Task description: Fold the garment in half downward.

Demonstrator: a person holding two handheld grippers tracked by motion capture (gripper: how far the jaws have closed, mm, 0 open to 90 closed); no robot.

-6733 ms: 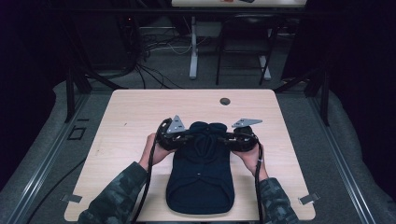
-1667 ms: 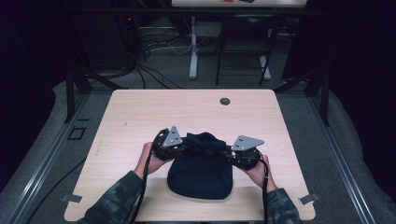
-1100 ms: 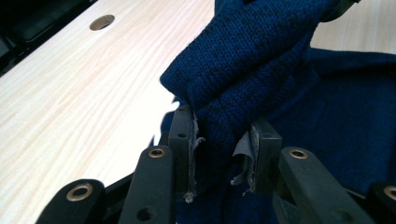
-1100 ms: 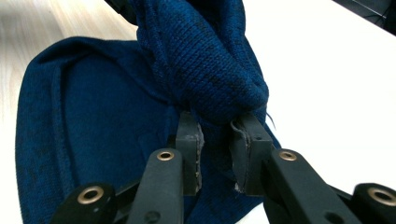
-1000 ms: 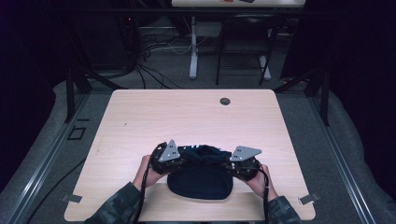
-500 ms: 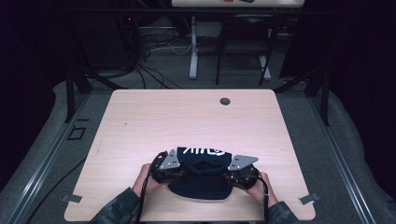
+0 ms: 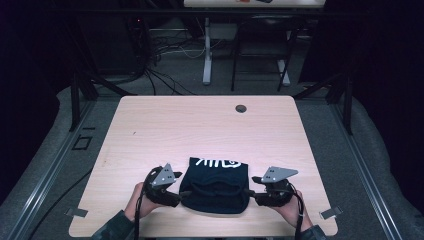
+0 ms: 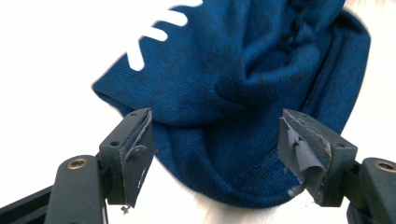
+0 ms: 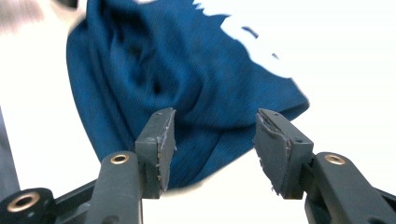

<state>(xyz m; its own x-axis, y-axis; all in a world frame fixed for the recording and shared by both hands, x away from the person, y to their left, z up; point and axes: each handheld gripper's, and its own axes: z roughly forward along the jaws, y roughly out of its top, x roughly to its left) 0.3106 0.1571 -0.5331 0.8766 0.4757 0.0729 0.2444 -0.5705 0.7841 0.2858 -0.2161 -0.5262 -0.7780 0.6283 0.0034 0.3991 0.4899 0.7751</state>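
Left gripper (image 8: 212,154): jaws stood wide apart, clamped on nothing, worn grey pads (image 8: 136,151) peeling at the edges, with the near rim of the dark blue folded garment (image 8: 243,88) lying in the gap between them. Right gripper (image 9: 212,149): jaws likewise spread and free of the cloth, a corner of the same garment (image 9: 187,79) reaching down between the pads. Seen from the high view, left gripper (image 7: 176,196) sat just beside the garment's left edge and right gripper (image 7: 252,194) just beside its right edge, each with a grey three-cornered plate on top, each held in a hand (image 7: 137,202) coming in from the bottom (camouflage-patterned sleeves barely in frame). Whether the jaw tips touched the fabric could not be told. Garment (image 7: 215,186) lay bunched in a compact, roughly square bundle near the front edge of the table, between the two grippers, white lettering (image 7: 217,162) showing along its far side; rumpled folds and a ribbed hem visible in the left gripper view. Around it, pale wood-grain table (image 7: 200,130), bare across its far half apart from a small dark round grommet (image 7: 241,108) near the far edge. Beyond the table, grey floor, dark frame legs and a tangle of cables (image 7: 160,50) in dim surroundings.
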